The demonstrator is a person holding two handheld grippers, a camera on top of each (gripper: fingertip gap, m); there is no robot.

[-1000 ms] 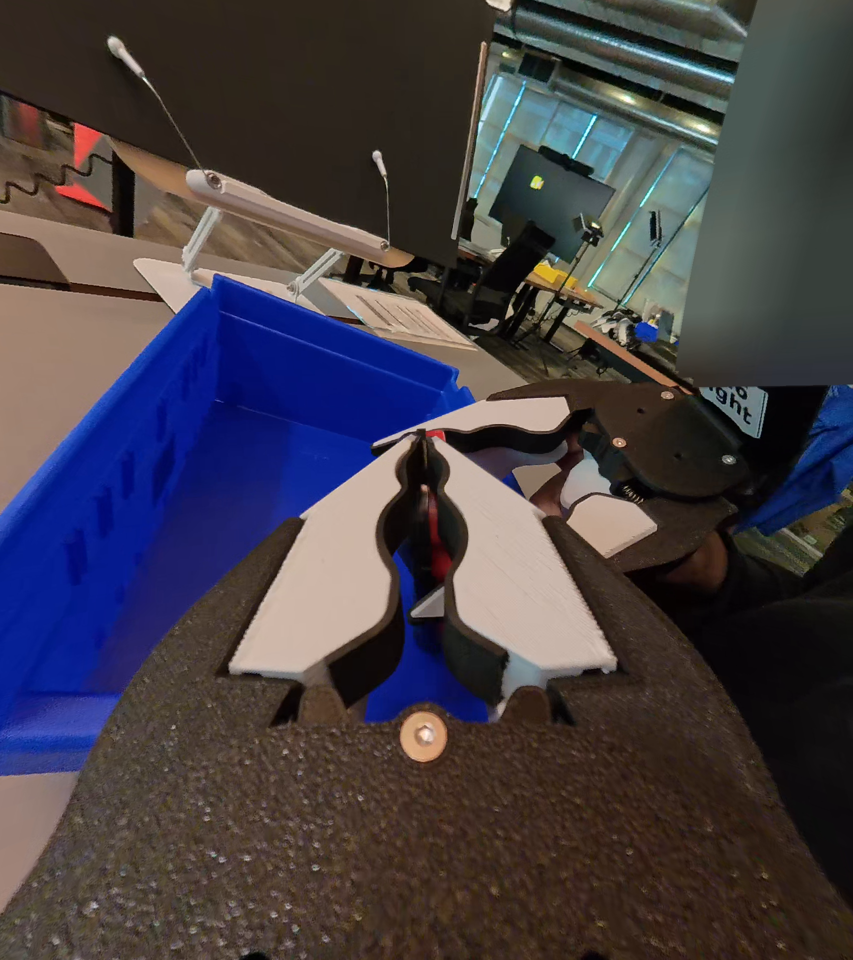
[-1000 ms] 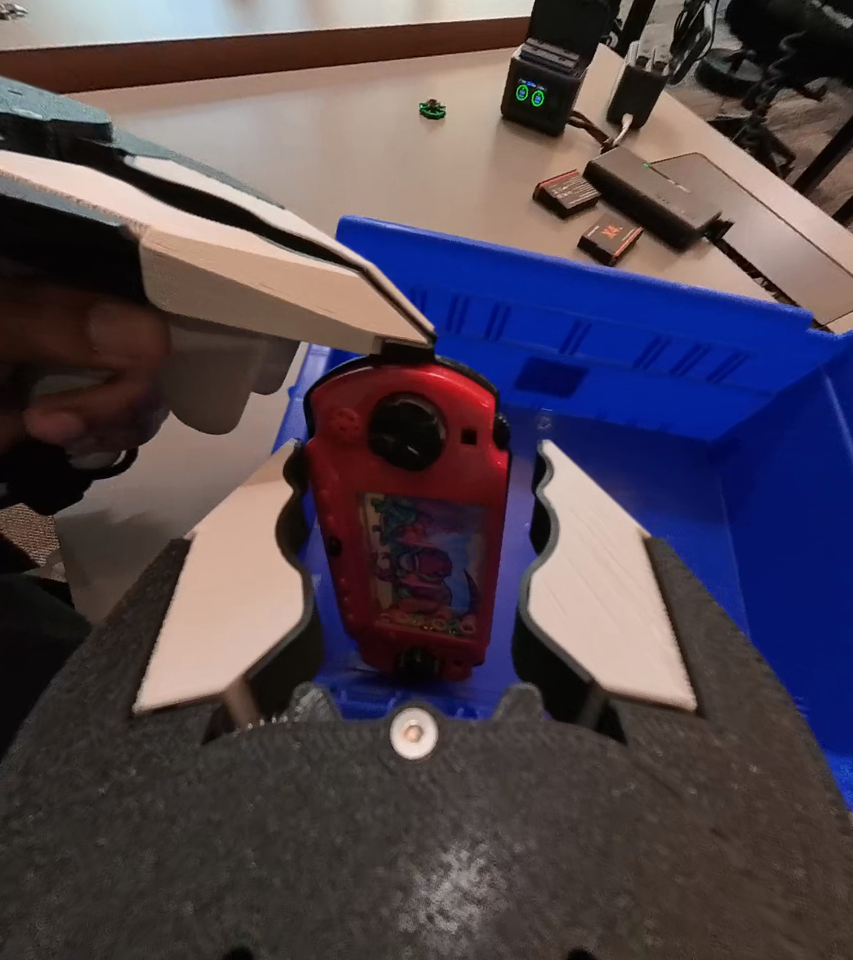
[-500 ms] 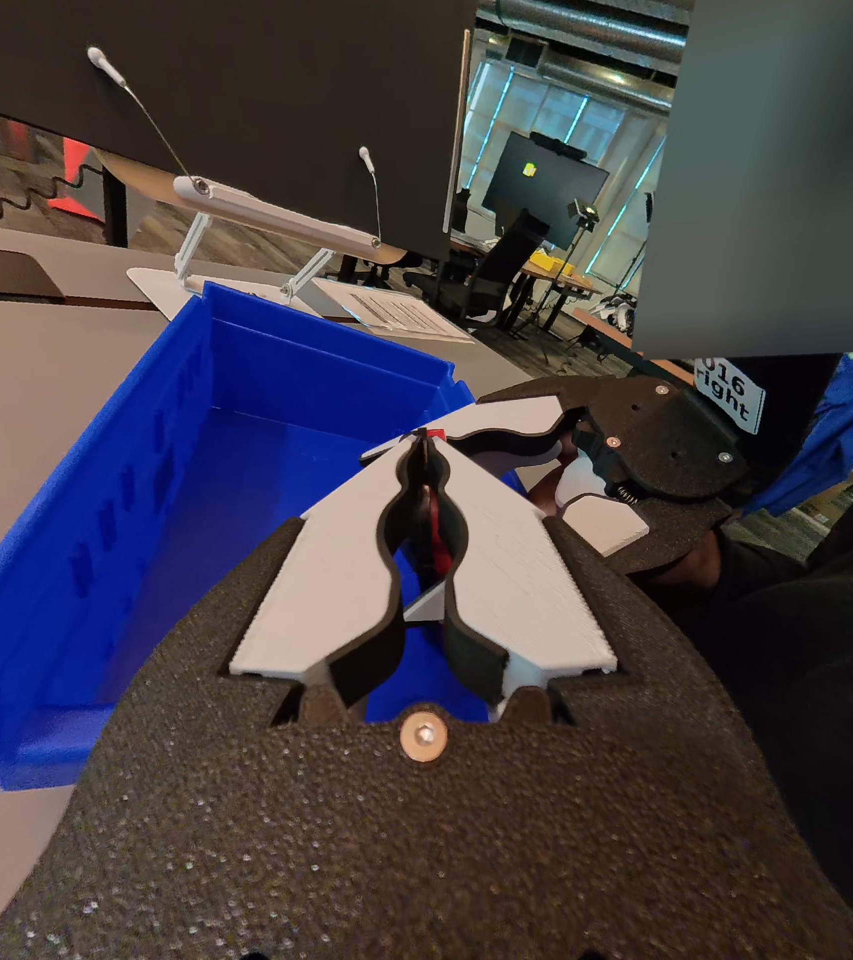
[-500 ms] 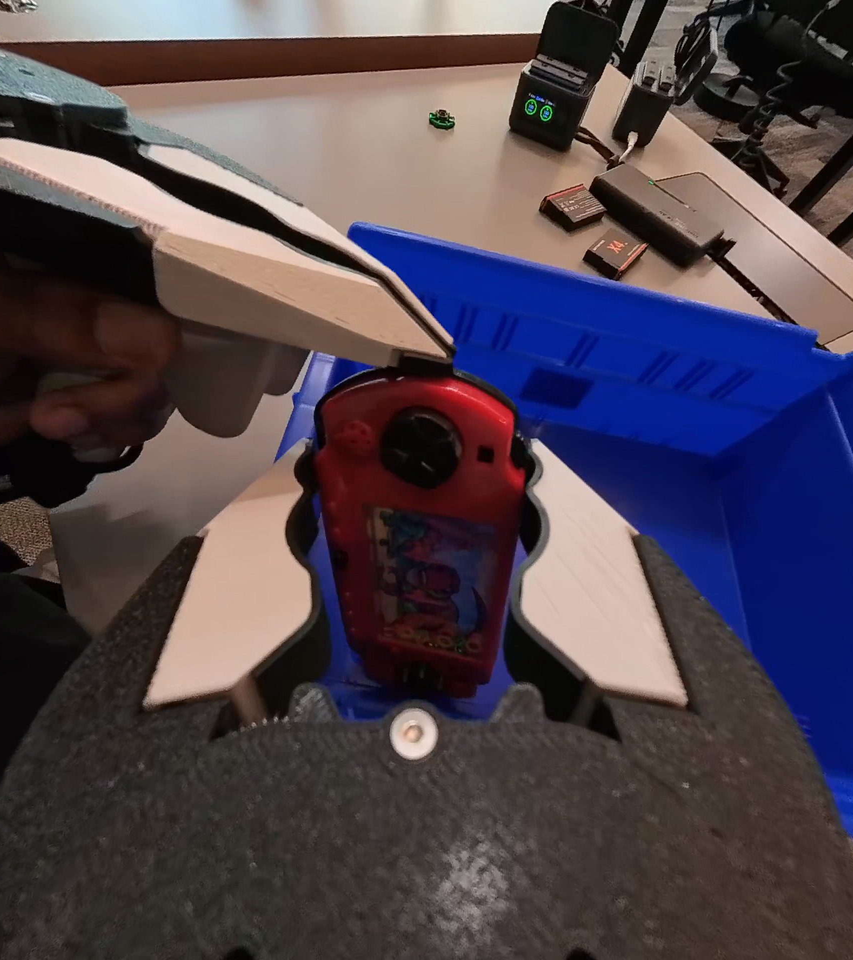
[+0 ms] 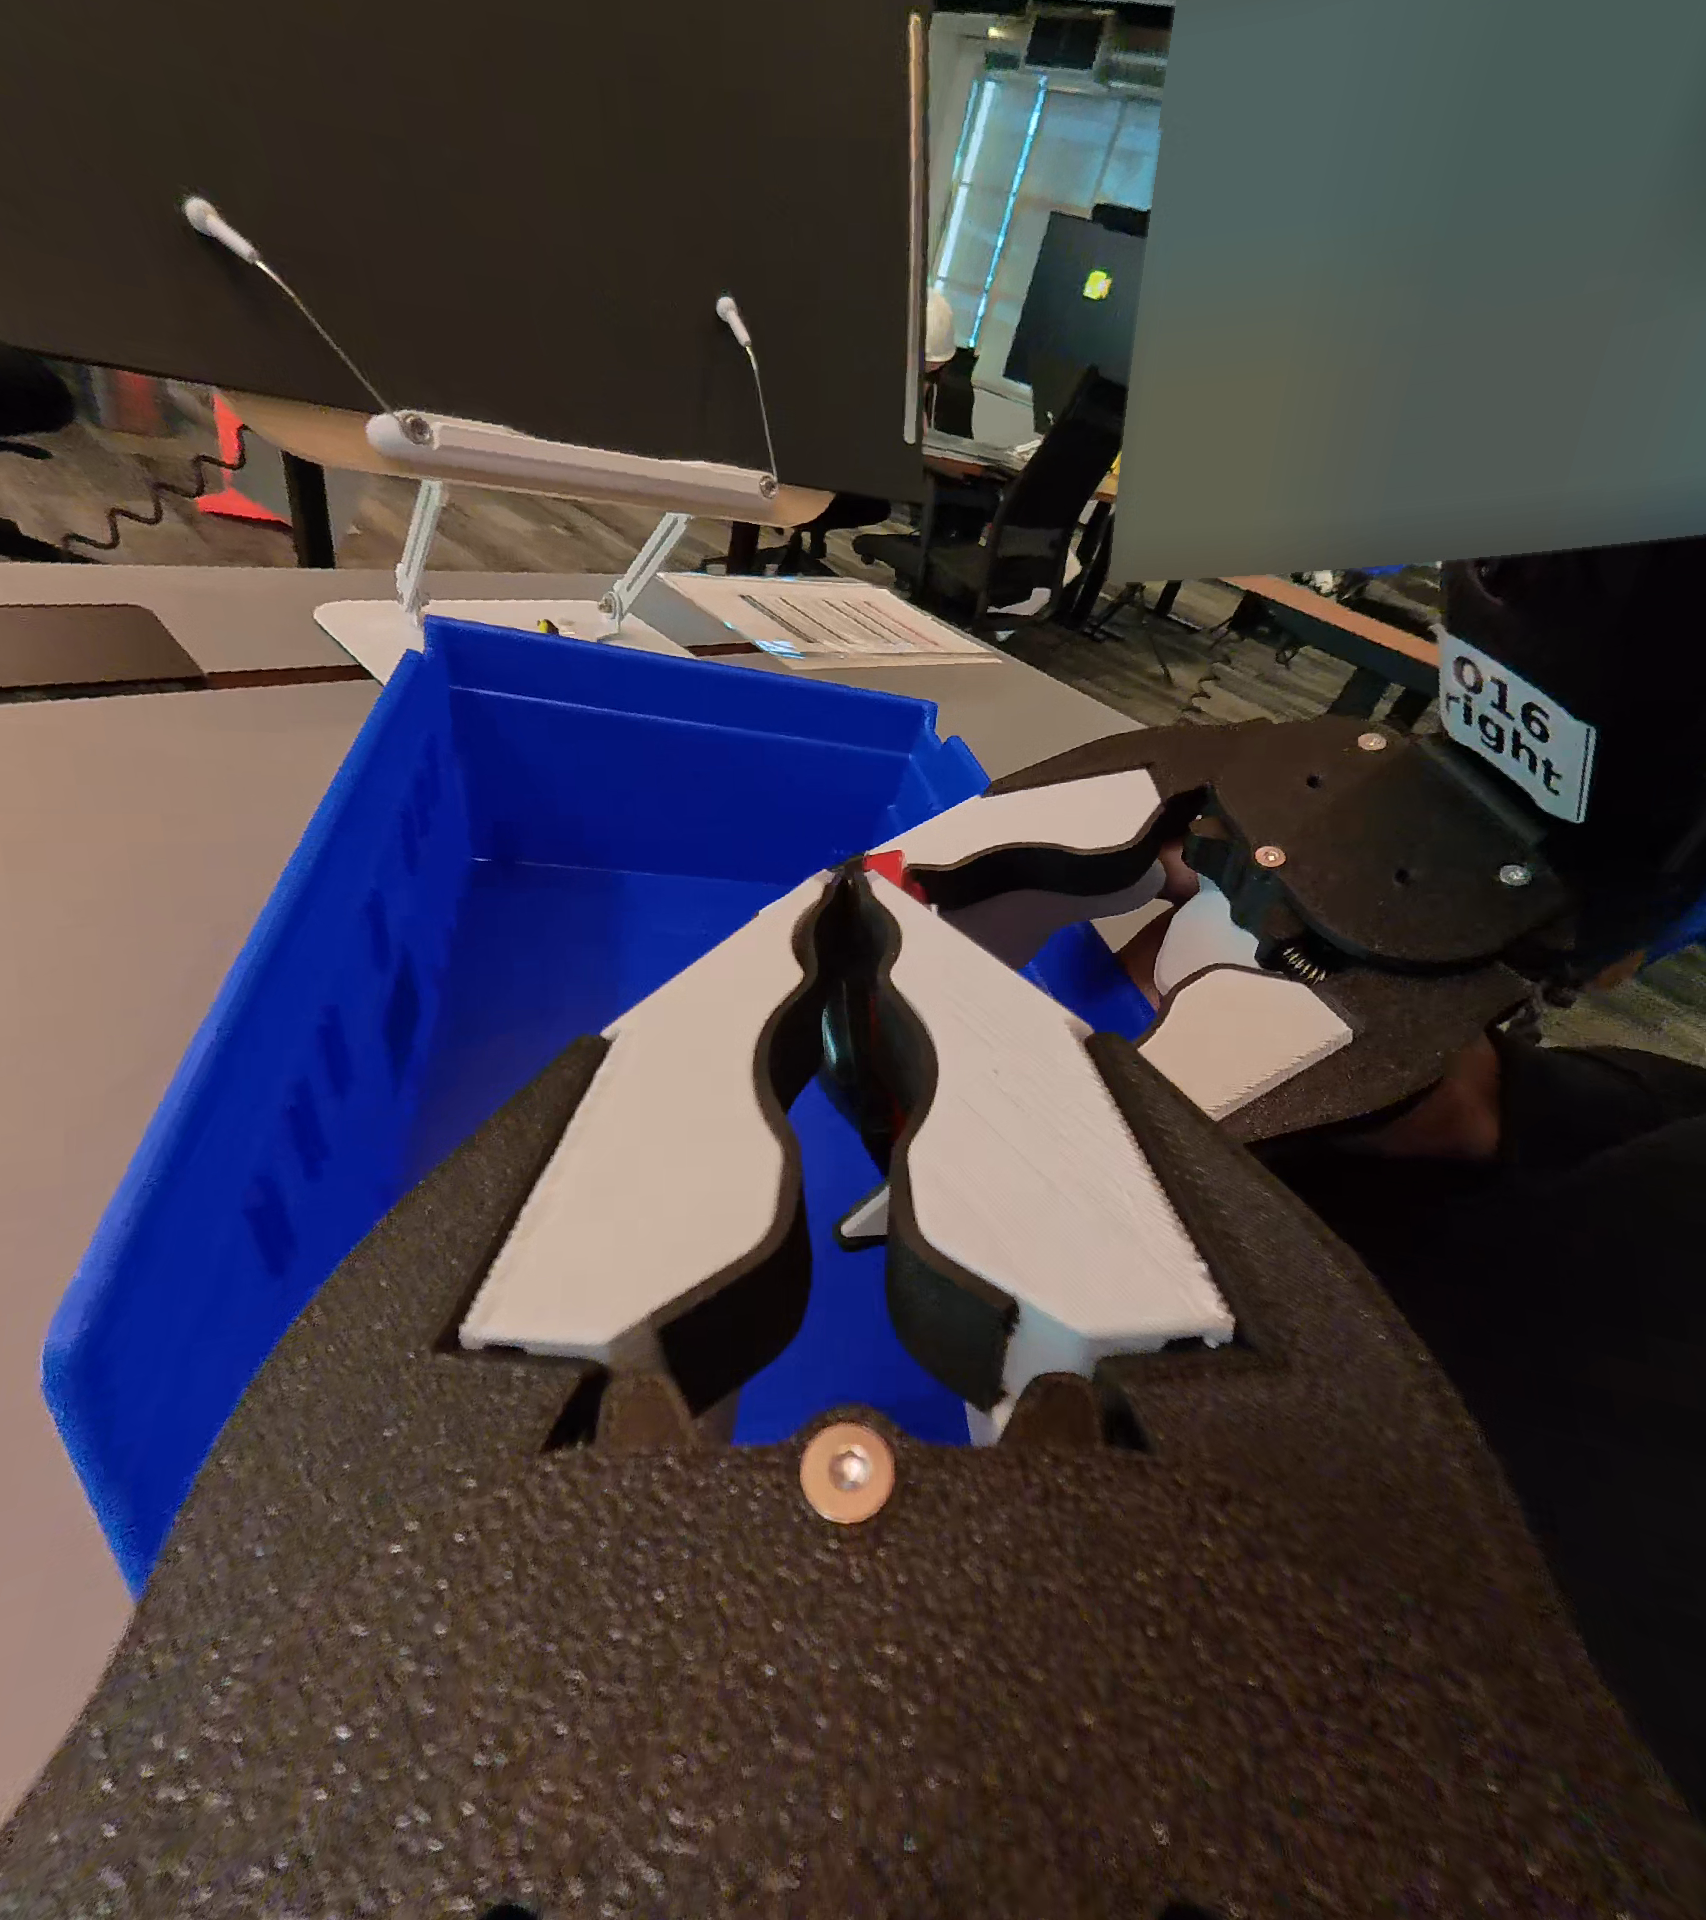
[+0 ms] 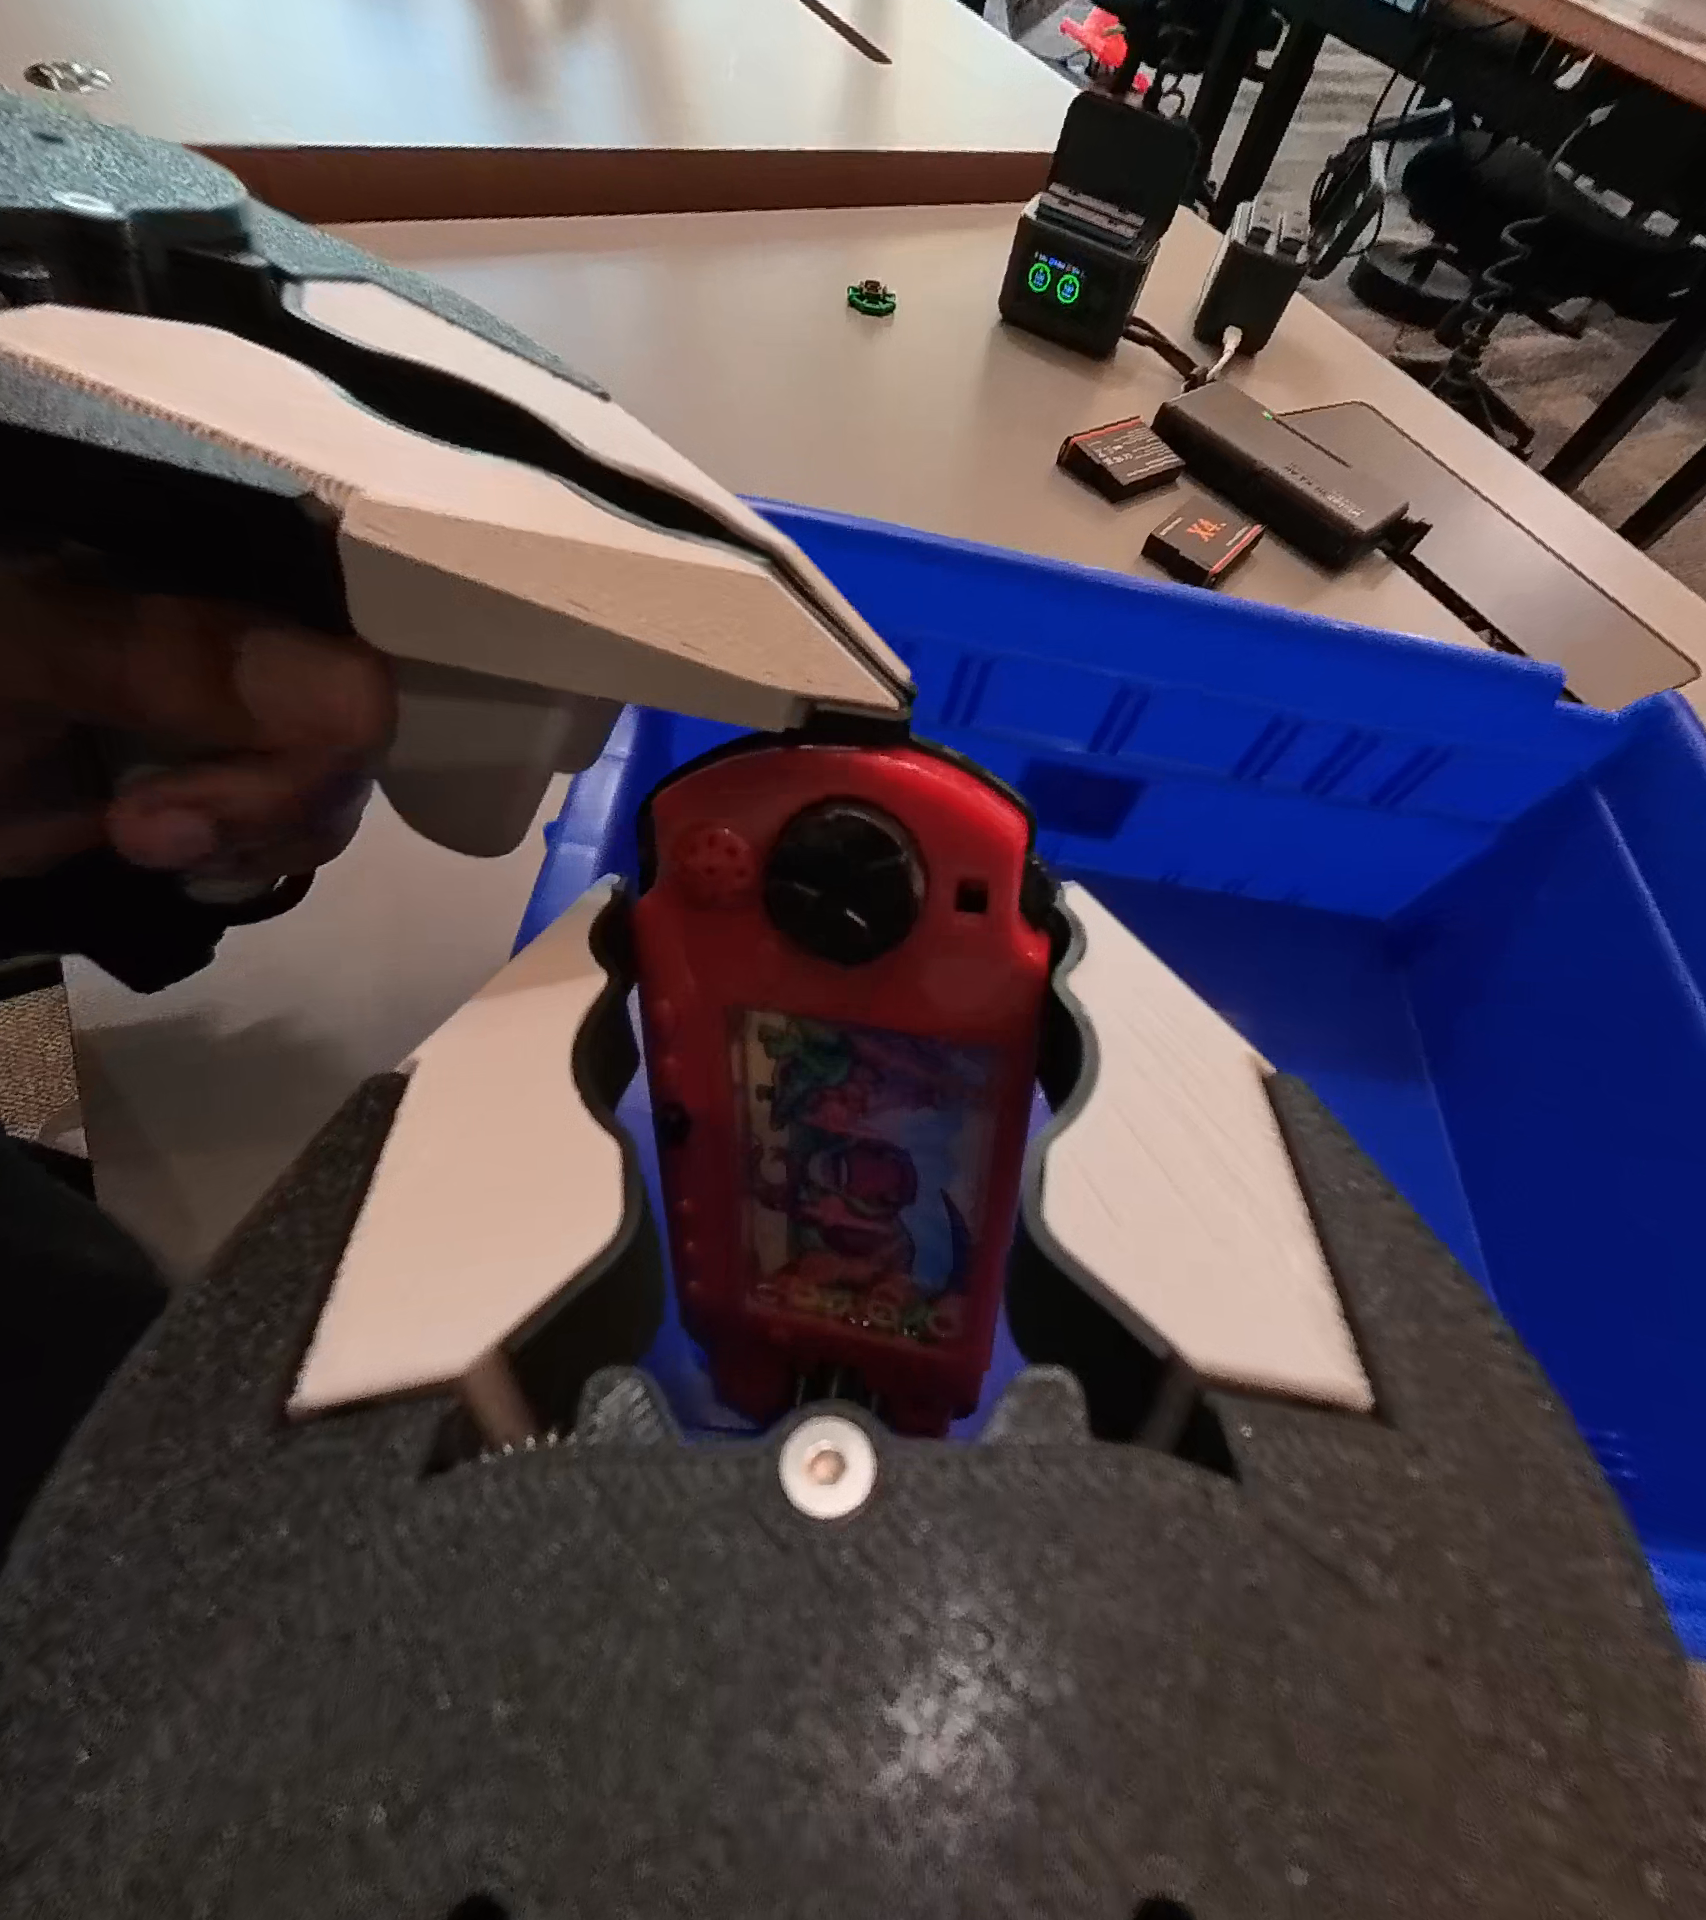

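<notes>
A red handheld toy game (image 6: 838, 1060) with a black dial and a colourful picture is held upright over a blue plastic bin (image 6: 1607, 1039). My right gripper (image 6: 833, 904) is shut on the toy's two sides. My left gripper (image 5: 849, 883) is shut on the toy's top edge, and it shows from the left in the right wrist view (image 6: 870, 707). In the left wrist view only a red sliver of the toy (image 5: 885, 864) shows between the fingers. The right gripper (image 5: 1025, 935) comes in from the right there, above the bin (image 5: 309, 1039).
The bin stands on a beige table (image 6: 724, 343). Behind it lie a black charger with green lights (image 6: 1088, 260), a black power box (image 6: 1285, 468), two small black packs (image 6: 1119, 457) and a small green part (image 6: 870, 298). A white stand (image 5: 568, 468) and a paper sheet (image 5: 828, 618) lie past the bin. Across from one pair of fingers to the other is roughly 5 cm.
My right gripper's fingers have closed in from wide open onto the toy's sides. The left gripper has kept its hold on the top edge. Both views shifted slightly.
</notes>
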